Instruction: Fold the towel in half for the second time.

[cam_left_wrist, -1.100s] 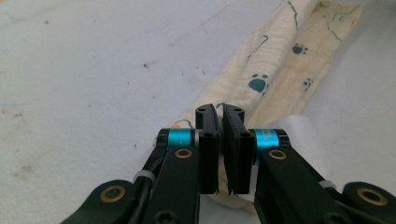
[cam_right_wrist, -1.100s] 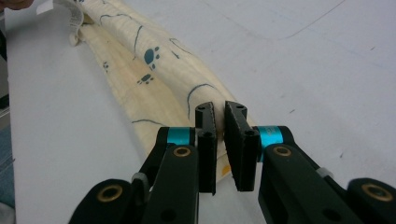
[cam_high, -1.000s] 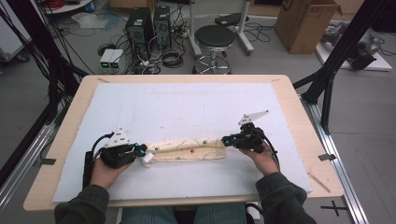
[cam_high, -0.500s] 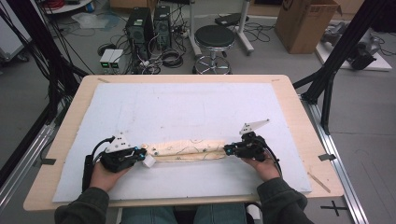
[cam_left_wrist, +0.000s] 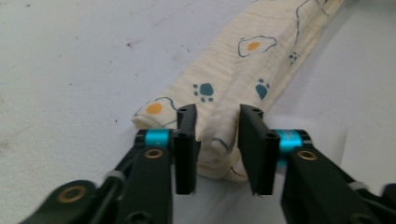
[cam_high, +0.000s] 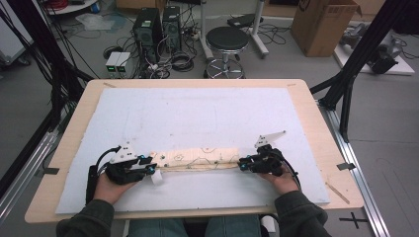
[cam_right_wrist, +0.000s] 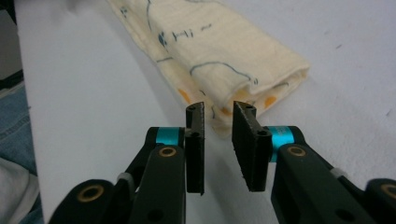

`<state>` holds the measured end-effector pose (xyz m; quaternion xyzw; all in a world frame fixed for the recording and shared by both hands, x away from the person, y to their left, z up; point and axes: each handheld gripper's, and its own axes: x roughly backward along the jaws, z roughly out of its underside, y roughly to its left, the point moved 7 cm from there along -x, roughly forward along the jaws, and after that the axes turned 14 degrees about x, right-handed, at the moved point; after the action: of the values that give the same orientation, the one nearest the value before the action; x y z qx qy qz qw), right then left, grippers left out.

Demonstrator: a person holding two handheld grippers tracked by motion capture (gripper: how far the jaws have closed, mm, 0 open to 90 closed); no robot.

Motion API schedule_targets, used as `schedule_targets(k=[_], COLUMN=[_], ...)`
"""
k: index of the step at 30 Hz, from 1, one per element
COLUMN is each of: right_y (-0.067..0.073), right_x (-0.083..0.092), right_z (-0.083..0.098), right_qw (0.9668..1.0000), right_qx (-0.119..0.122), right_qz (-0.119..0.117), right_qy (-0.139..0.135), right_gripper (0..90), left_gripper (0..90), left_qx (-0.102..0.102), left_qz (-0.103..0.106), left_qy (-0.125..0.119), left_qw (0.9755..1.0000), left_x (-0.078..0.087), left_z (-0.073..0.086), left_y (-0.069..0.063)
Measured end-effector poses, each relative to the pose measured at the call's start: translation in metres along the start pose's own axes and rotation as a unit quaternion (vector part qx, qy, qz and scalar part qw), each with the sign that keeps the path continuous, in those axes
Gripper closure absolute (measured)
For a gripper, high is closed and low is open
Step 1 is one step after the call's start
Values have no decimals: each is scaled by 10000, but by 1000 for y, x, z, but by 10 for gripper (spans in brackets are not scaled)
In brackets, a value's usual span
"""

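Note:
A cream cloth [cam_high: 200, 159] printed with fried eggs and paw marks lies folded into a long narrow strip across the near part of the white mat [cam_high: 197, 108]. My left gripper [cam_high: 154, 170] sits at the strip's left end. Its jaws have just been opening, and the cloth's end [cam_left_wrist: 243, 70] lies loose between the left gripper [cam_left_wrist: 217, 116] pads, which stand clear of it. My right gripper [cam_high: 241, 164] is at the strip's right end. Its jaws have also just been opening, and the folded corner [cam_right_wrist: 219, 51] rests just past the right gripper [cam_right_wrist: 218, 109] tips.
The mat covers a wooden table [cam_high: 316, 123] whose near edge is close behind both hands. On the floor beyond the table stand a black stool [cam_high: 226, 39], computer towers [cam_high: 158, 24] with cables, and a cardboard box [cam_high: 321, 24].
The right hand has come down and toward the near edge, bringing the strip's right end onto the mat. The left hand has stayed put.

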<state>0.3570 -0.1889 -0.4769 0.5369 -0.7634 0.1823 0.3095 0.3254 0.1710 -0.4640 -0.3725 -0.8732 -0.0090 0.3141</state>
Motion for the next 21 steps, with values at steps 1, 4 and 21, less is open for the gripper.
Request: schedule_targets(k=[1,4,21], right_y=[0,2,-2], right_x=[2,12,-19], right_z=[-2,-10,-37], right_qw=[10000,9997,9996], right_qx=[21,33,205], right_qz=[8,-19,-128], right_qy=[-47,-251,169], right_gripper=[722,687,733], left_gripper=[620,567,783], left_qx=[3,24,101], left_qz=[48,145,-309], left_qy=[-55,-204,262], left_qw=[10000,9997,9991], left_x=[3,10,-27], left_z=[-1,-6,-15], left_y=[-1,-3,5])
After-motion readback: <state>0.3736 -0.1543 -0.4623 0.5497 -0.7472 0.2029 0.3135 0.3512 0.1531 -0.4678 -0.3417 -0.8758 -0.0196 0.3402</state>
